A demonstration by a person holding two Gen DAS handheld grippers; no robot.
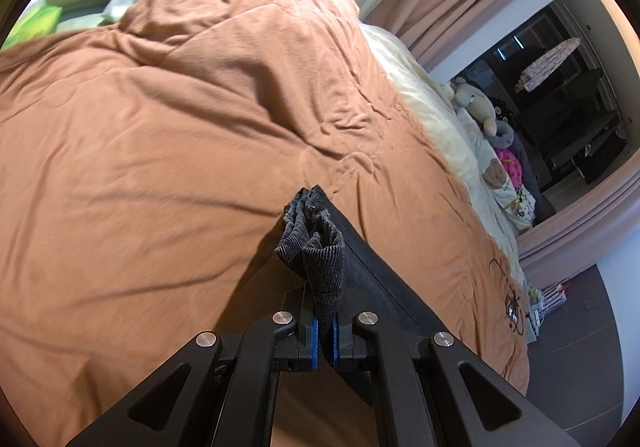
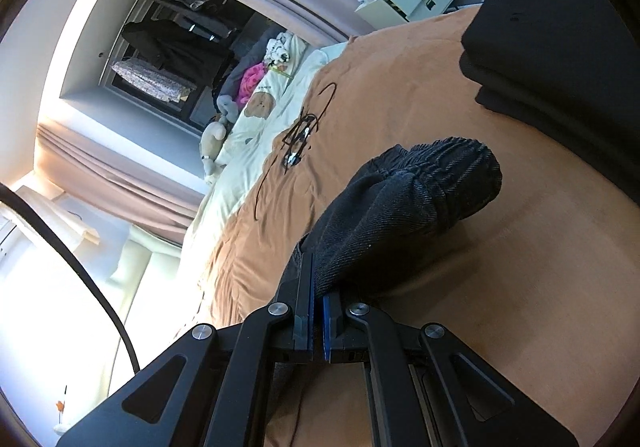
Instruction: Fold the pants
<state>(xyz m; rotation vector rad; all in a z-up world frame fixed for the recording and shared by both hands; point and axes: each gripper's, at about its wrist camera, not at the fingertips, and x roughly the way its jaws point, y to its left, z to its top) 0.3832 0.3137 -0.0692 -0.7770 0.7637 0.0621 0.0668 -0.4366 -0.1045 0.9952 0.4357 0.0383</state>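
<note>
Both clamped on the dark pants (image 2: 404, 207): left gripper (image 1: 324, 331) pinching a bunched edge, right gripper (image 2: 318, 321) the gathered waistband end, garment slung between them above the orange duvet (image 1: 160, 147), stretched gripper-to-gripper.

Two tools (image 1: 324, 331), one pants (image 2: 400, 203)

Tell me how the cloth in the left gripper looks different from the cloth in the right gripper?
The left gripper pinches a thin, ribbed strip of the dark pants, bunched into a narrow fold. The right gripper pinches a fat, puffy bundle of the pants with a gathered stretchy waistband. The left piece stands up slim; the right one bulges wide. Both are dark cloth, clamped tight above the orange blanket.
</note>
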